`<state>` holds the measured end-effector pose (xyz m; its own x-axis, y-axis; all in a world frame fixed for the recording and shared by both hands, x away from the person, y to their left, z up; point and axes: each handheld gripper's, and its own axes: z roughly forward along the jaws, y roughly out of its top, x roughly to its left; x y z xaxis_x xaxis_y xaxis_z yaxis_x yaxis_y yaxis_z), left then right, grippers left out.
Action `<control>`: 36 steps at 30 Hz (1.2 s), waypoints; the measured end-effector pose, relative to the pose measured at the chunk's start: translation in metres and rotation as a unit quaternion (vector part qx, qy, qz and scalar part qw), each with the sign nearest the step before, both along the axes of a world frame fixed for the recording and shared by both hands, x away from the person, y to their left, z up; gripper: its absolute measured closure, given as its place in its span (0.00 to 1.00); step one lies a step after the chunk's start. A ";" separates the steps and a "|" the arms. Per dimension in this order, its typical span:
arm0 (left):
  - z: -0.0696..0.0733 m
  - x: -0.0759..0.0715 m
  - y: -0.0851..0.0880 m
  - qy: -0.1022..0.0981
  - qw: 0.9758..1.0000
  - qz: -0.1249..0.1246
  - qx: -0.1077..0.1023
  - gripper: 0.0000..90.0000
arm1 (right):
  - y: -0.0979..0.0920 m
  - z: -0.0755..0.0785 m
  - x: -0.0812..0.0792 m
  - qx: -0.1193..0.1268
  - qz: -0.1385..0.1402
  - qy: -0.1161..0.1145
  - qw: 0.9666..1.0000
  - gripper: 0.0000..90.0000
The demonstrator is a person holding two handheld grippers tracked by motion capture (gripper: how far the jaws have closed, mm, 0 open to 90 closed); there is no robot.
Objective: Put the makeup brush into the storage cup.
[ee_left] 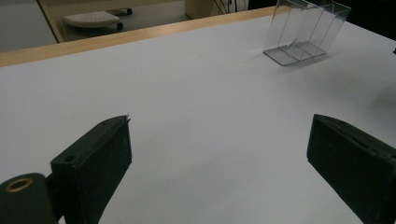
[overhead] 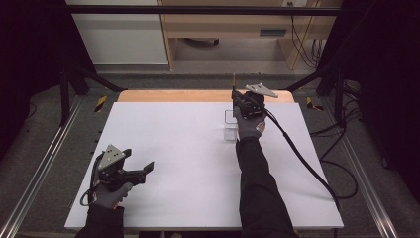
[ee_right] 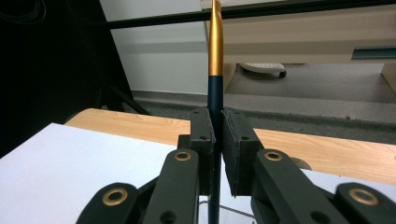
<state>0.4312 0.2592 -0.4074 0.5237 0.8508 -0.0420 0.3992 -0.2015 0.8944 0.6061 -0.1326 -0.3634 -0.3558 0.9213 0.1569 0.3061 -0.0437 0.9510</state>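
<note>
Pen (ee_right: 215,51) with a gold upper part and a dark blue lower barrel stands upright between the jaws of the right gripper (ee_right: 216,140), which are clenched on it; in the right gripper view it rises from the pads at the centre of the frame up to the top edge. In the high view the same pen (overhead: 234,81) shows as a thin stick poking up from the right gripper (overhead: 236,95), right of centre in the upper half of the frame, held by a gloved hand (overhead: 248,124). Just below that gripper in the high view sits a clear plastic holder (overhead: 230,128) on the white table top (overhead: 188,163); the pen is above it, and I cannot tell whether its lower end touches the holder. In the left gripper view the holder (ee_left: 303,32) stands at the upper right, with upright dividers forming slots. The left gripper (overhead: 143,171) lies at the lower left of the high view, well apart from the holder. Its jaws are released and spread wide, with bare table between them in the left gripper view (ee_left: 219,154).
</note>
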 end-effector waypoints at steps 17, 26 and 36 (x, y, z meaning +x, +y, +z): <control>0.000 0.000 0.000 0.000 1.000 -0.001 -0.001 0.06 | 0.008 -0.019 0.005 -0.009 0.001 0.019 1.000 0.93; 0.000 0.000 -0.001 0.000 1.000 -0.002 0.000 0.06 | 0.014 -0.027 0.003 -0.023 0.004 0.028 0.999 0.93; 0.000 -0.001 0.000 0.000 1.000 -0.001 -0.001 0.06 | 0.017 -0.032 0.000 -0.027 0.004 0.032 0.999 0.93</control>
<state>0.4304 0.2588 -0.4072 0.5261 0.8493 -0.0438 0.3980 -0.2003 0.8952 0.6065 -0.1156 -0.3953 -0.3543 0.9260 0.1306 0.3670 0.0092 0.9302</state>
